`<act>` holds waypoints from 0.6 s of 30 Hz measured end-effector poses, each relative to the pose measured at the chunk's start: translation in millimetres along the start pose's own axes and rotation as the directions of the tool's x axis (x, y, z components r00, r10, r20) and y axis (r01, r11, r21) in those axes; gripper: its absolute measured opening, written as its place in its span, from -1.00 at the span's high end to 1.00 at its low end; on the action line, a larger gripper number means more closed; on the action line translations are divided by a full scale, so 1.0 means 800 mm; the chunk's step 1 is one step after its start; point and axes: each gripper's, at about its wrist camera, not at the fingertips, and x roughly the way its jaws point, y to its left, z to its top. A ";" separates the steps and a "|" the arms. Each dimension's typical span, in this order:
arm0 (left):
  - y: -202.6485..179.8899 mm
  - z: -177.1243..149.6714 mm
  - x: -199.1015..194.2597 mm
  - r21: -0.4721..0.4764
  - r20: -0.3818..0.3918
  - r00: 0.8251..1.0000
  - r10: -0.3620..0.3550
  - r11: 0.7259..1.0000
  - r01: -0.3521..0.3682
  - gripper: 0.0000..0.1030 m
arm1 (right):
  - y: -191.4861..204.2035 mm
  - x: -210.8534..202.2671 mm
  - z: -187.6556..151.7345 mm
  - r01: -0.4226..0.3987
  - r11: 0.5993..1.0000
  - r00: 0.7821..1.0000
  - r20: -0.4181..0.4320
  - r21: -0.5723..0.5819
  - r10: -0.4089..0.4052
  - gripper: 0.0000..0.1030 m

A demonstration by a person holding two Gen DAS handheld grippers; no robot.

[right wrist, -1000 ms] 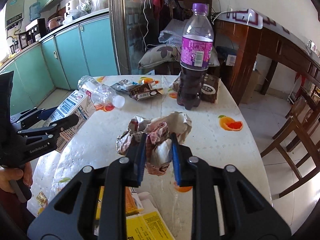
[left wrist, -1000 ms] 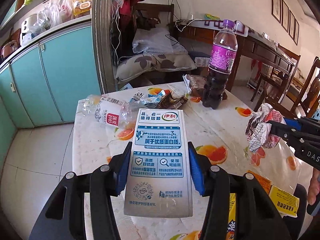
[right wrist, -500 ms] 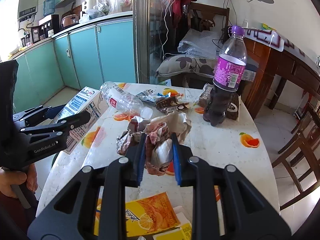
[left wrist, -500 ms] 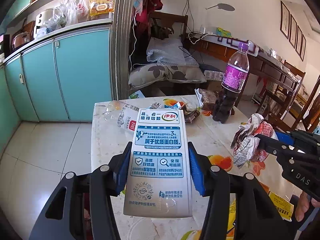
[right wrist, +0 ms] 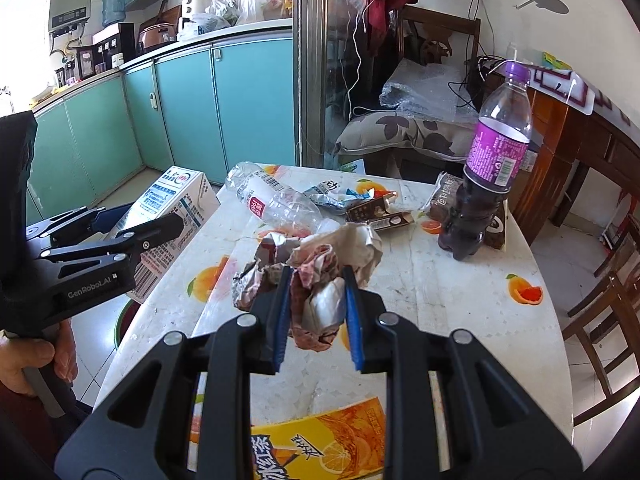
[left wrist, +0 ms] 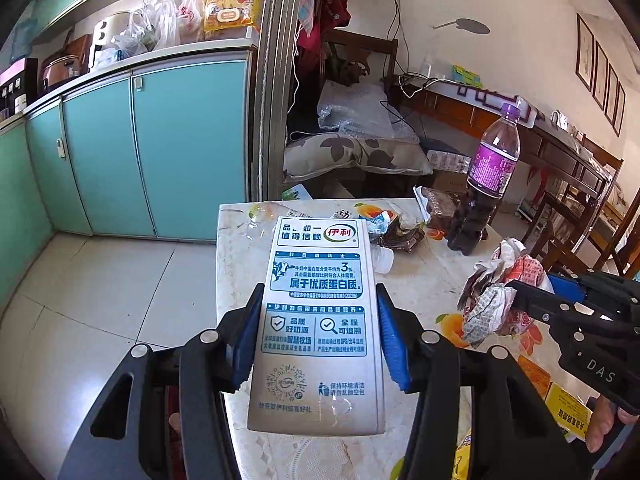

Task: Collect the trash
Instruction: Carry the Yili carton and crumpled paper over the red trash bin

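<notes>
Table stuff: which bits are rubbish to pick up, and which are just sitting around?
Rubbish: milk carton in left gripper; crumpled paper in right gripper; squashed clear bottle; wrappers.

Probably just around: upright purple bottle, cushion, teal cabinets.

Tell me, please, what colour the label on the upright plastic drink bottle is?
Purple with small white print; the upright plastic drink bottle shows best in the right wrist view.
</notes>
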 end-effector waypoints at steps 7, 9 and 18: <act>0.021 -0.002 -0.007 -0.021 0.007 1.000 0.026 0.999 -0.026 0.03 | 0.025 0.007 0.003 -0.045 0.999 0.999 -0.003 -0.016 0.045 0.54; 0.027 -0.002 -0.009 -0.028 0.008 0.999 0.035 0.999 -0.035 0.03 | 0.032 0.010 0.004 -0.057 0.998 0.998 -0.004 -0.023 0.057 0.53; 0.057 -0.006 -0.016 -0.069 0.008 0.997 0.072 0.995 -0.071 0.03 | 0.068 0.021 0.011 -0.119 0.992 0.993 -0.008 -0.050 0.118 0.51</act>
